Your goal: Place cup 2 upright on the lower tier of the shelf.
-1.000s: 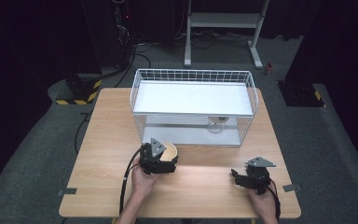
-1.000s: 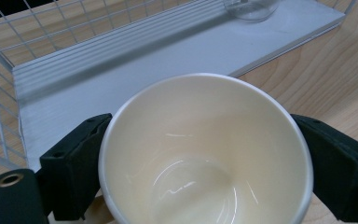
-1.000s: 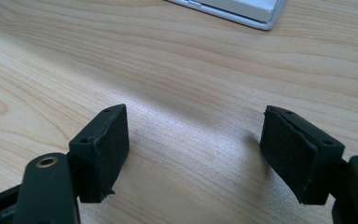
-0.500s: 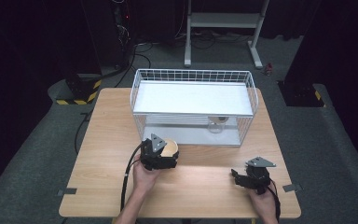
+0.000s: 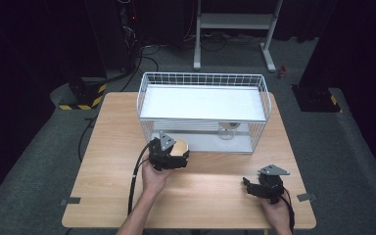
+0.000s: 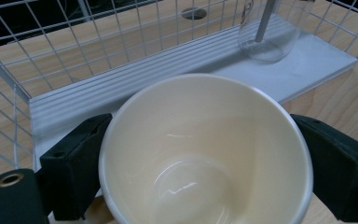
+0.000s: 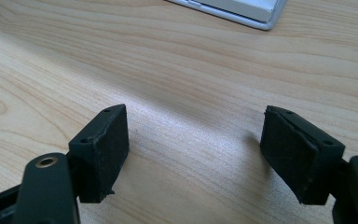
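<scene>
A cream cup (image 6: 205, 154) sits upright between the black jaws of my left gripper (image 5: 172, 155), which is shut on its sides; its inside holds nothing. In the high view the cup (image 5: 180, 146) is just in front of the white wire rack (image 5: 203, 78), near the rack's lower shelf (image 6: 121, 88). A clear glass (image 6: 268, 32) stands on that lower shelf, toward its right end, also seen as the glass (image 5: 227, 129) from above. My right gripper (image 5: 254, 187) rests low over the table's front right, jaws wide apart with bare wood between them (image 7: 193, 140).
The wooden table (image 5: 112, 147) carries the two-level rack across its back half. Cables trail from both grippers toward the front edge. Dark floor, a metal stand (image 5: 235, 22) and striped floor blocks (image 5: 81, 100) lie beyond the table.
My left gripper has carried the cup slightly forward and right, closer to the rack's lower shelf. The right gripper has stayed put.
</scene>
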Demonstrator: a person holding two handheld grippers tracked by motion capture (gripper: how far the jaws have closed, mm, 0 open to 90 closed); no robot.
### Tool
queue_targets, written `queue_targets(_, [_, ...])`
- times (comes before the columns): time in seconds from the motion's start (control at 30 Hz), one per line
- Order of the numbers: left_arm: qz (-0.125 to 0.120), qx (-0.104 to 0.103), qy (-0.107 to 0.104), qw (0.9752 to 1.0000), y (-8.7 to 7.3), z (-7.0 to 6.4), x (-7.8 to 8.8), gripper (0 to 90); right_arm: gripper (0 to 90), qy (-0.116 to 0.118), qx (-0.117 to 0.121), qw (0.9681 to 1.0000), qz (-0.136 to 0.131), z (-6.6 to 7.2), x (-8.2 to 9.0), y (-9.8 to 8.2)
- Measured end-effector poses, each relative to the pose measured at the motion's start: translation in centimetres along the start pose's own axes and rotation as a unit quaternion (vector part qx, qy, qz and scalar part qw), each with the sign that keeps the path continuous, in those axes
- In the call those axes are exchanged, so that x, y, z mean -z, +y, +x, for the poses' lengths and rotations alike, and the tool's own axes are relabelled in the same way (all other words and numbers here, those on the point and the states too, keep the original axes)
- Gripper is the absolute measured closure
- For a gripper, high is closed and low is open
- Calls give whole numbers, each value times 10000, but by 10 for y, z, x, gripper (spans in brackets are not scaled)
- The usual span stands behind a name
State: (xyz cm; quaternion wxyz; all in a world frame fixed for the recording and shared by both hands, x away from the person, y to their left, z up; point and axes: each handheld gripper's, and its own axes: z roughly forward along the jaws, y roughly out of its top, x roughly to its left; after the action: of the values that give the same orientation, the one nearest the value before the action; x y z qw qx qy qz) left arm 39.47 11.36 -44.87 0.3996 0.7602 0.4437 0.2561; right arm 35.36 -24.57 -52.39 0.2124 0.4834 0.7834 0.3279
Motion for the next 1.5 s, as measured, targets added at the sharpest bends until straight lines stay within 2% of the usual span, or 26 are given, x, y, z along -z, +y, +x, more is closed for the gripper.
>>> queue_targets(0.13, [-9, -11, 40, 10000, 4, 2, -3, 102, 236, 0, 0, 10000, 0, 0, 0, 0])
queue_targets(0.37, [-107, 158, 87, 9998, 9, 8, -9, 102, 236, 0, 0, 10000, 0, 0, 0, 0])
queue_targets(0.43, [-80, 239, 79, 9997, 9, 10, -12, 102, 236, -2, 2, 10000, 0, 0, 0, 0])
queue_targets(0.6, [-24, 271, 176, 9995, 7, 13, -18, 102, 236, 0, 0, 10000, 0, 0, 0, 0])
queue_targets(0.9, [-29, 380, 222, 9990, 6, 16, -28, 102, 236, -1, 1, 10000, 0, 0, 0, 0])
queue_targets(1.2, [-228, 426, 266, 9985, 5, 18, -35, 102, 236, 0, 4, 10000, 8, 0, 0, 0])
queue_targets(1.5, [-385, 385, 304, 9981, 5, 21, -41, 102, 236, -1, 2, 10000, 9, 0, 0, 0])
